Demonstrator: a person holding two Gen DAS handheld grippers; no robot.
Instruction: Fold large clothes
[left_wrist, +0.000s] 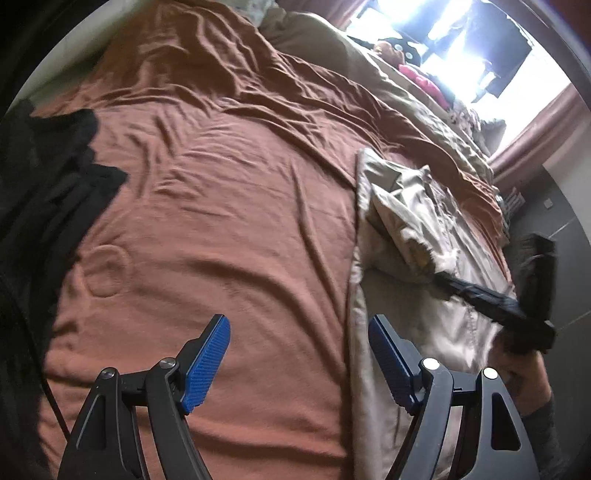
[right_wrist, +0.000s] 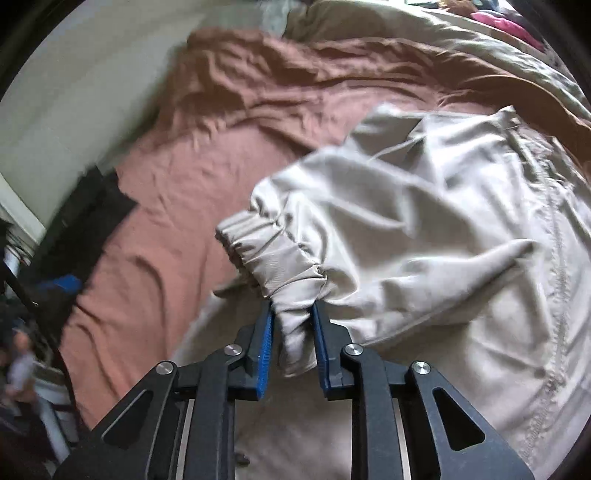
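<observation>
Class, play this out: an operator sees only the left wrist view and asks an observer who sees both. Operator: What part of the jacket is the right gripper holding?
Observer: The right gripper is shut on the jacket's elastic cuff.
Operator: Is the sleeve lifted?
Observer: It seems so; the cuff bunches above the fingertips.
Operator: What lies beyond the cuff?
Observer: Brown sheet, with black cloth at its far left edge.

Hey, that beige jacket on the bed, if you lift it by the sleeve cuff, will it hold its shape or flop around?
Probably floppy: the thin beige jacket creases and drapes loosely where the right hand-held gripper pinches its elastic sleeve cuff. Its slight sheen suggests slippery fabric. It likely lifts lightly, the body trailing on the rust-brown bedsheet.
</observation>
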